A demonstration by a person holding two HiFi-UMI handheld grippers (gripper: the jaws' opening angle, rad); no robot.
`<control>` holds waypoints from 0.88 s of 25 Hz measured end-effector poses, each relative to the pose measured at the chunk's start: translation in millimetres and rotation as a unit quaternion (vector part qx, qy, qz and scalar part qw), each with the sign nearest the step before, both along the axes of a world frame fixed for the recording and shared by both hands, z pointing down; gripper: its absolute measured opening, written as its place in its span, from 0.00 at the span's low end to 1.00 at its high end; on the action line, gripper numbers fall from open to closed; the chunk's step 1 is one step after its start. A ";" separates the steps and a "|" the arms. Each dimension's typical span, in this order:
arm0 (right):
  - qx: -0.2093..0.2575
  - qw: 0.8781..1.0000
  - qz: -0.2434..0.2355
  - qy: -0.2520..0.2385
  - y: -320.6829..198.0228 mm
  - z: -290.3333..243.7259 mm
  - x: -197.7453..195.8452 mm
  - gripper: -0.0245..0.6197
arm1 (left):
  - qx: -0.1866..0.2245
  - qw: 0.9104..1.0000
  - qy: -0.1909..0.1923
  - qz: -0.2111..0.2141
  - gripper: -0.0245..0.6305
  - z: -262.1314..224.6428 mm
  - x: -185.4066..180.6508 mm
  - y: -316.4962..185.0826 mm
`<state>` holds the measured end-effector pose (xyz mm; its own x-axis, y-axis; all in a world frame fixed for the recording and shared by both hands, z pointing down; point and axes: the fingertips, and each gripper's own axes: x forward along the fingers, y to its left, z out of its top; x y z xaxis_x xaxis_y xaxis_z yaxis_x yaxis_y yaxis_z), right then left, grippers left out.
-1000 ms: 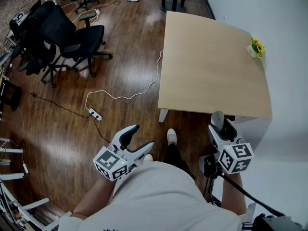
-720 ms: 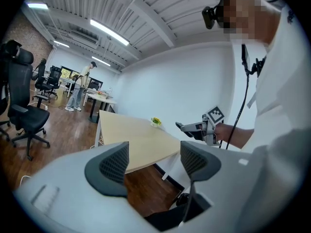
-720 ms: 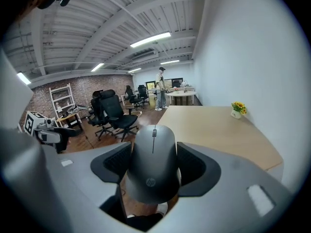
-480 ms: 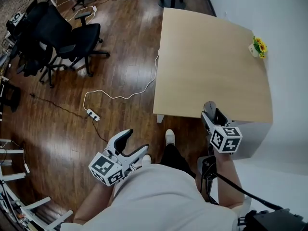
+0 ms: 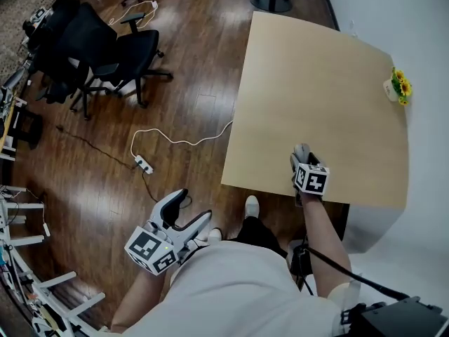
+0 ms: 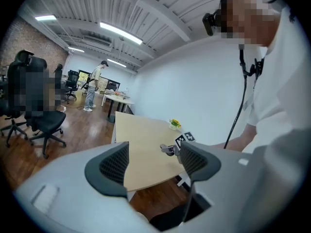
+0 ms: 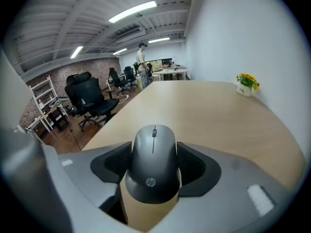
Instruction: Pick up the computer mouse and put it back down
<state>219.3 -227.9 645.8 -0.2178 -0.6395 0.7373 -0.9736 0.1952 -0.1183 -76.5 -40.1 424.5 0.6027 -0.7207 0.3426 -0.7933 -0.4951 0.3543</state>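
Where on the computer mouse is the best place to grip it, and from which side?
Grip its two long sides, coming in from the rear end that carries the logo. The mouse is narrow across and domed on top, so only the sides give opposing faces. The right gripper is shut on it this way, over the table.

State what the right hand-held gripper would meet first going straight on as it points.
Probably nothing near: the right hand-held gripper, shut on the computer mouse, points across bare table; the sunflower pot sits off right.
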 end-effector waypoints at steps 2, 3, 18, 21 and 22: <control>-0.022 1.000 0.004 0.007 -11.2 27.7 4.6 0.50 | -0.009 1.000 -0.004 -0.011 0.52 2.3 3.9 -7.8; -0.029 1.000 0.005 0.010 -16.1 38.5 6.0 0.50 | -0.013 1.000 -0.006 -0.015 0.52 4.0 6.0 -11.1; -0.033 0.999 -0.022 0.035 -37.4 78.5 4.9 0.51 | -0.030 0.999 -0.017 -0.041 0.52 12.6 15.6 -29.3; -0.011 0.999 -0.019 0.035 -31.6 63.9 5.6 0.54 | -0.026 0.999 -0.019 -0.033 0.52 14.5 10.6 -21.1; -0.003 0.999 -0.017 0.032 -29.2 56.9 6.8 0.55 | -0.023 0.999 -0.018 -0.030 0.52 15.4 9.3 -18.7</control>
